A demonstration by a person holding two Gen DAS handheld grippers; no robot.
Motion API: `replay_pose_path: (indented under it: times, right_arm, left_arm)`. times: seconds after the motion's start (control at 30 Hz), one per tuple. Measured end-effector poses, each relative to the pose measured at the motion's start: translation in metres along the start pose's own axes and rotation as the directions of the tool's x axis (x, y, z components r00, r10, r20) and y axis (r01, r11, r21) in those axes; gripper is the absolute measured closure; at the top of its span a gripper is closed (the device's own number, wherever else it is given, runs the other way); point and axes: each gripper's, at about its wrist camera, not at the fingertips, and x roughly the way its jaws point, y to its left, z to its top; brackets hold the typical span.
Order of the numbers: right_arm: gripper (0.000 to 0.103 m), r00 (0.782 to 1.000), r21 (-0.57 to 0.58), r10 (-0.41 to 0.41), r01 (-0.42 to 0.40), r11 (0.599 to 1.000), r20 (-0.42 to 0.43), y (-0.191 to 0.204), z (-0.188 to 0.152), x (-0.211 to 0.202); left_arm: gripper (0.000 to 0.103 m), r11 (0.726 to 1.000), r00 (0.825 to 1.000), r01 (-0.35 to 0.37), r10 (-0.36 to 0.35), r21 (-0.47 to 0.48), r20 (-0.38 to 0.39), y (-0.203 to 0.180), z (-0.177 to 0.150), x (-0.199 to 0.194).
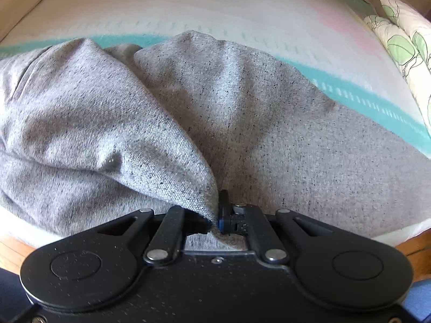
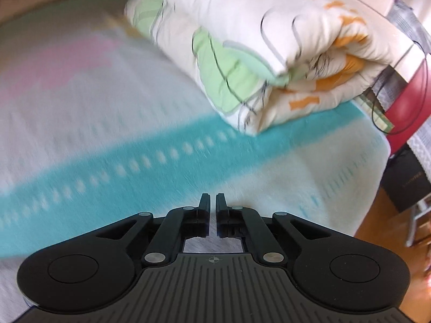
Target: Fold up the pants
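Setting: bed (image 1: 242,8) spread with a pale blanket carrying pink and yellow patches and a teal stripe (image 2: 161,145) dotted with white dashes; a wooden frame edges the far side.

Pants: grey speckled knit pants (image 1: 269,134) lie on the near part of the bed in the left wrist view, filling most of it. The cloth is bunched into two soft ridges that meet in a deep crease running down toward the camera; the right side lies flatter.

Left gripper: left gripper (image 1: 215,218) is clamped on a fold of the pants at the near end of that crease, jaws drawn together with cloth pinched between them and draped over the left finger.

Right gripper: right gripper (image 2: 212,202) hangs above bare blanket just this side of the teal stripe, jaws nearly together with only a thin slit and nothing between them. The view is motion-blurred.

Bedding: folded quilt (image 2: 269,53), cream with green leaves and orange marks, sits on the far right of the bed, its near corner touching the teal stripe; its edge shows at the right of the left wrist view too.

Beyond the bed: red panel (image 2: 406,107) with thin black cables, and wooden floor (image 2: 382,215), at right.
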Motion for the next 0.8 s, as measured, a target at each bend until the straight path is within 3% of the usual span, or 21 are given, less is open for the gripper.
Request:
replay_pose_path:
  times: [0.1,0.17,0.2,0.3,0.43,0.53,0.6,0.8]
  right_arm:
    - [0.096,0.993,0.031,0.116,-0.116,0.993,0.021,0.012,0.004,-0.02]
    - [0.096,0.98,0.018,0.199,-0.199,0.98,0.031,0.028,0.005,-0.035]
    - [0.096,0.97,0.006,0.24,-0.24,0.971,0.039,0.037,0.004,-0.044]
    - [0.096,0.931,-0.057,0.362,-0.359,0.932,0.05,0.071,-0.001,-0.072]
    - [0.096,0.859,-0.167,0.51,-0.498,0.851,0.036,0.126,-0.015,-0.105]
    - [0.096,0.812,-0.266,0.583,-0.561,0.784,0.004,0.167,-0.03,-0.126]
    - [0.096,0.783,-0.338,0.622,-0.593,0.731,-0.029,0.193,-0.043,-0.139]
    - [0.096,0.712,-0.533,0.693,-0.631,0.564,-0.108,0.256,-0.091,-0.181]
  left_arm:
    - [0.091,1.0,1.0,0.017,-0.017,0.0,0.005,0.002,-0.005,-0.007]
    - [0.072,0.999,0.999,0.034,-0.034,0.004,-0.005,0.003,-0.008,-0.012]
    - [0.067,0.998,0.998,0.054,-0.054,0.012,-0.013,0.002,-0.009,-0.015]
    - [0.062,0.996,0.996,0.083,-0.084,0.045,0.017,0.003,-0.016,-0.03]
    - [0.059,0.995,0.991,0.06,-0.07,0.084,0.117,0.012,-0.015,-0.06]
    - [0.05,0.998,0.981,-0.006,-0.006,0.061,0.193,0.033,-0.003,-0.08]
    - [0.049,0.998,0.973,-0.052,0.046,0.023,0.227,0.052,0.006,-0.091]
    - [0.038,0.98,0.955,-0.165,0.186,-0.108,0.23,0.123,0.044,-0.107]
